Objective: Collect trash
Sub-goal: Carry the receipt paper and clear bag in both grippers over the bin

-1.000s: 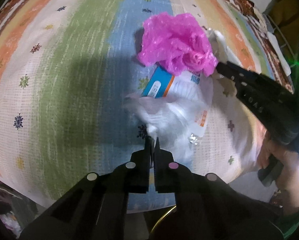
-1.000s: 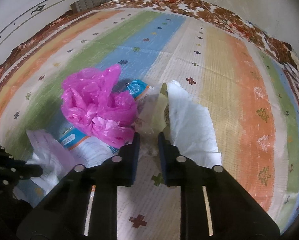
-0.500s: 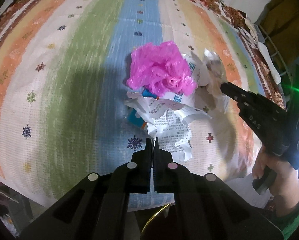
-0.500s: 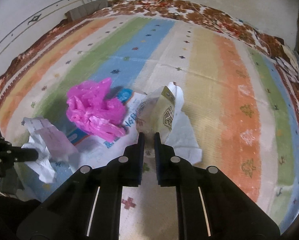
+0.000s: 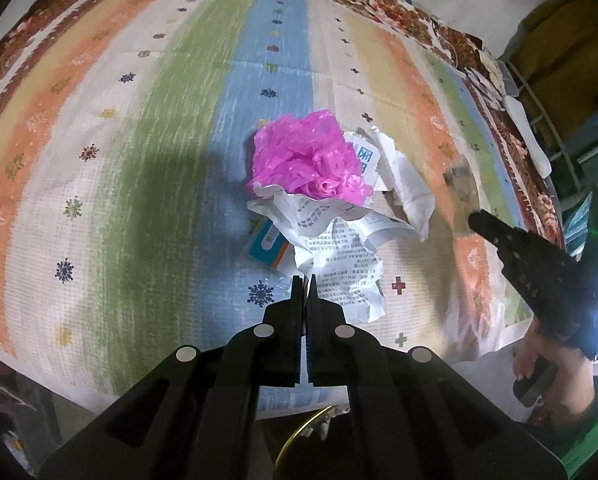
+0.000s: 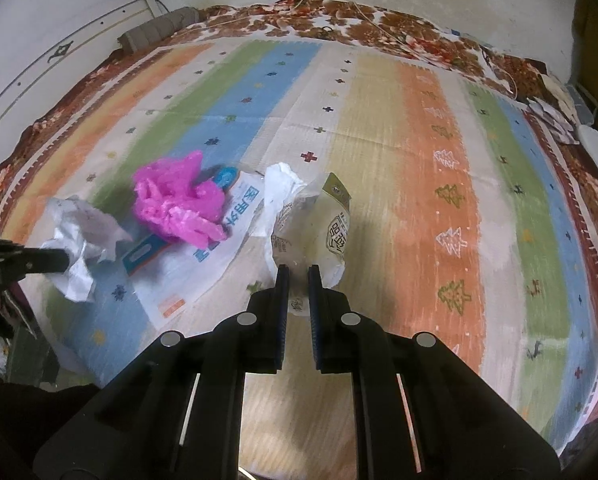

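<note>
My left gripper (image 5: 305, 278) is shut on a crumpled printed paper sheet (image 5: 339, 244) and holds it above the striped mat; the sheet also shows in the right wrist view (image 6: 81, 240). My right gripper (image 6: 297, 270) is shut on a clear snack wrapper with an olive label (image 6: 323, 232), lifted off the mat. A crumpled pink plastic bag (image 5: 307, 160) (image 6: 175, 204) lies on a white and blue package (image 6: 219, 248) on the mat. A white tissue (image 5: 411, 188) (image 6: 279, 184) lies beside them.
A striped woven mat (image 6: 439, 184) covers a bed with a floral blanket (image 6: 379, 20) at the far edge. A gold ring-shaped rim (image 5: 299, 432) shows below my left gripper. White walls stand behind, clutter at the right edge (image 5: 547, 60).
Both grippers have risen and pulled back from the pile. The paper sheet came up with the left gripper, the clear wrapper with the right, leaving the pink bag, package and tissue on the mat.
</note>
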